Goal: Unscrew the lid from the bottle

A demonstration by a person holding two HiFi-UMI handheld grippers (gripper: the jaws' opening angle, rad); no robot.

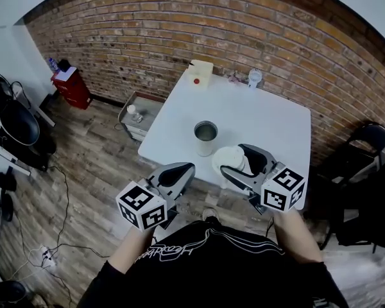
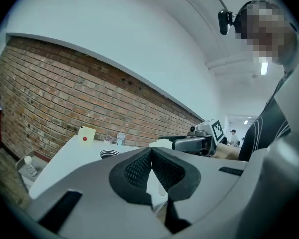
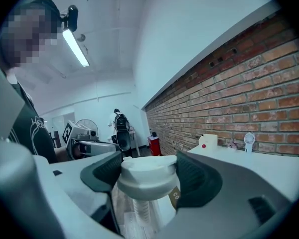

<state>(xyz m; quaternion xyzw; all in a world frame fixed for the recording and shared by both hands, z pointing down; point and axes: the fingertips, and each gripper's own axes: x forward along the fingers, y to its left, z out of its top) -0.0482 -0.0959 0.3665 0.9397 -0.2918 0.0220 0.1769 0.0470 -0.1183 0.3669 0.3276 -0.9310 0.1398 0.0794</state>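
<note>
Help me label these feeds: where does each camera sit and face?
Head view: on the person's head, steeply down at the table, left gripper, right gripper, forearms.
Left gripper view: rides the left gripper, along shut jaws toward the brick wall.
Right gripper view: rides the right gripper, along jaws clamping the lid.
Shared: box with red dot.

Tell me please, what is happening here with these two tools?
A person holds a gripper in each hand at a white table. The right gripper is closed on the white lid of a clear bottle, near the table's front edge. The left gripper is shut and empty, off to the side. The lid is still on the bottle.
</note>
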